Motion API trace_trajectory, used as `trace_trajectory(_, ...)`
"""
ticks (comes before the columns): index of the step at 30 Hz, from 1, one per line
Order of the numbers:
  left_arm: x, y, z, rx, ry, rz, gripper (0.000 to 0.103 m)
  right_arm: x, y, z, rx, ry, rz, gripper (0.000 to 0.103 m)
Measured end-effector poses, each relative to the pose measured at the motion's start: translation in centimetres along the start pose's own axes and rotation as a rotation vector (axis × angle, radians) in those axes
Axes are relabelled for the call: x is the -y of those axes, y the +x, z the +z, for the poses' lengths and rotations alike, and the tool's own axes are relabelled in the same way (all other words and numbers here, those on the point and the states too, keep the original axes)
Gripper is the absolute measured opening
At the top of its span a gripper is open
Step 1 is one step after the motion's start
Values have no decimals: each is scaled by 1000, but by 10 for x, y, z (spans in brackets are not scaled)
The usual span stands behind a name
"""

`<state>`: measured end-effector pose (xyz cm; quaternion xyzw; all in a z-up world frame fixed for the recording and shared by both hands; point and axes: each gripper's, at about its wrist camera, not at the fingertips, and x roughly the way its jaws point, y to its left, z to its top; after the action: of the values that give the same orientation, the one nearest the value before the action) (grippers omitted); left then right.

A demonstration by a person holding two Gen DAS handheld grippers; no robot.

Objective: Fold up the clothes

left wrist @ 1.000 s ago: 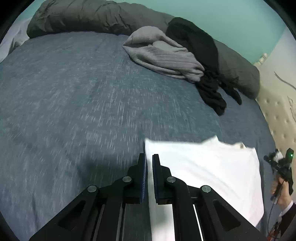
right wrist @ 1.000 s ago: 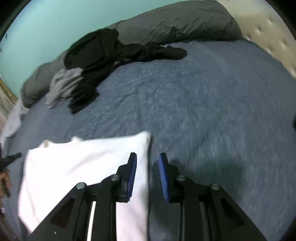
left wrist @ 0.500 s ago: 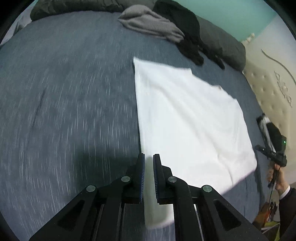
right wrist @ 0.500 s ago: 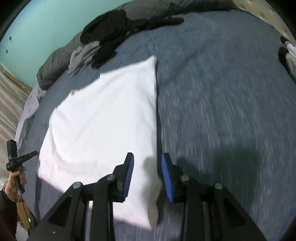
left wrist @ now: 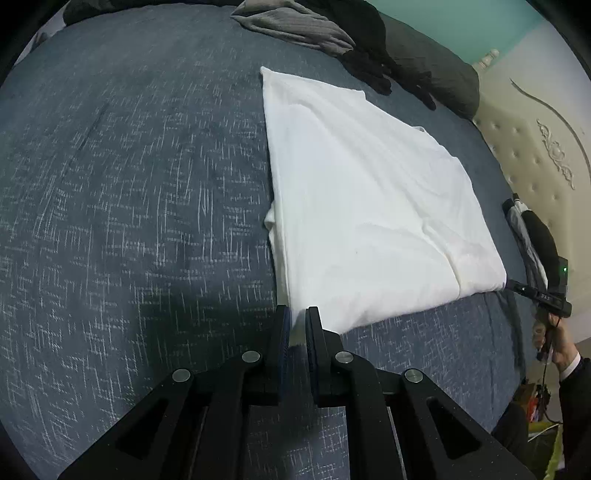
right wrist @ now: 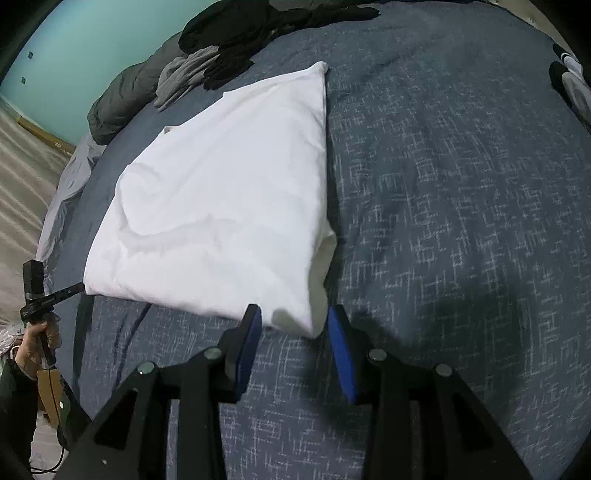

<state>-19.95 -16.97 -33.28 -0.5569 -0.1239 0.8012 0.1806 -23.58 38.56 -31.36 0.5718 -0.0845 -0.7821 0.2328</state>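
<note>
A white garment (left wrist: 369, 192) lies folded flat on the dark blue bedspread (left wrist: 129, 184). My left gripper (left wrist: 296, 317) is at its near left corner. Its fingers stand nearly together, with the cloth's corner pinched between the tips. In the right wrist view the same white garment (right wrist: 221, 192) spreads ahead and to the left. My right gripper (right wrist: 293, 321) has its jaws opening. The garment's near right corner lies loose between the blue pads (right wrist: 341, 354), which do not press on it.
A grey garment (left wrist: 295, 26) and black clothes (left wrist: 373, 62) are heaped at the far side against a dark grey duvet (left wrist: 443, 74). A cream tufted headboard (left wrist: 535, 147) stands at the right. The bed's edge and the floor (right wrist: 22, 184) show on the left.
Both grippers have drawn back toward the near side of the bed, bringing the garment's edge down flat. The right jaws have widened and let go of their corner. The left stays pinched.
</note>
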Motion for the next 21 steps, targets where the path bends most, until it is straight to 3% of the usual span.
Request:
trace_trajectory(5, 2, 6, -2, 4, -3, -6, 9, -5, 9, -3, -17, -28, -12, 38)
trace_trajectory(6, 3, 8, -2, 2, 2, -6, 9, -6, 11, -3, -20, -34, -19, 34)
trace_trajectory(7, 5, 10, -2, 0, 8, -3, 9, -6, 13, -4, -23, -39, -26, 21)
trace_trajectory(8, 7, 12, -2, -3, 17, 3, 9, -6, 16, -4, -26, -44, -33, 15)
trace_trajectory(11, 15, 17, -2, -12, 50, 28, 5, -6, 16, -4, -13, -50, -37, 4)
trace_trajectory(21, 5, 5, 2, 43, 25, 46, 0, 7, -9, -1, 76, -39, -51, 2)
